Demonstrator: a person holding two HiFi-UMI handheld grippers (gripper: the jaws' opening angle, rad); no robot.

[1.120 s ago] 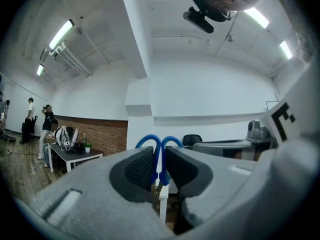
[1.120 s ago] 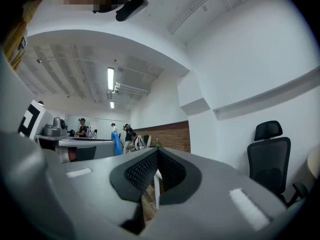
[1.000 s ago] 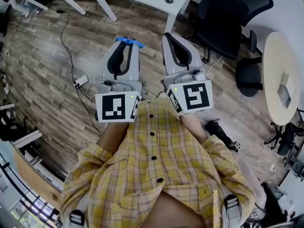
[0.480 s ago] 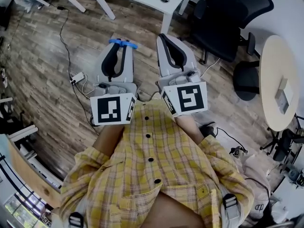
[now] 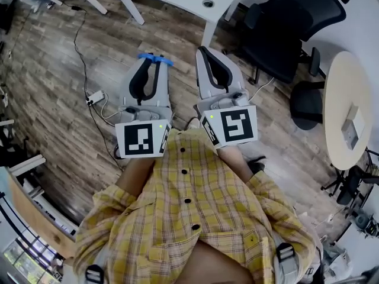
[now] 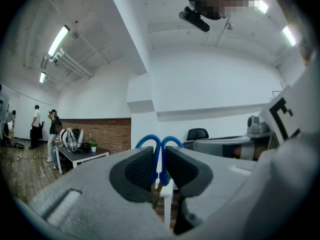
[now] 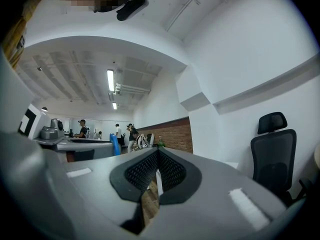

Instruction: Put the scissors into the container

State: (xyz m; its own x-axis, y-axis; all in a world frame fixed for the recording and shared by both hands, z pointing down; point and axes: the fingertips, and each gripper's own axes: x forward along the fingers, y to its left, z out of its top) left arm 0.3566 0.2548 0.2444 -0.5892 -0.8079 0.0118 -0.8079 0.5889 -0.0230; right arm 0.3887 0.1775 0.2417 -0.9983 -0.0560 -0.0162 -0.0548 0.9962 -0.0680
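L fingers (image 6: 137, 169) clamp scissors (image 6: 159, 156) — 2 loops (image 6: 149, 141) past tips | R fingers (image 7: 142, 171) closed, empty

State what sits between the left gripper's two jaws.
The blue-handled scissors, clamped between the left gripper's pads; the left gripper view shows this.

Bright, even indoor light throughout. Ceiling strip lights (image 6: 59, 40) glare at the upper left of the left gripper view, and another strip (image 7: 110, 79) glows at upper centre of the right gripper view. Both views bulge and have black corners. The left gripper (image 6: 159, 160) is evenly lit. The head view is sharp, with curved edges.
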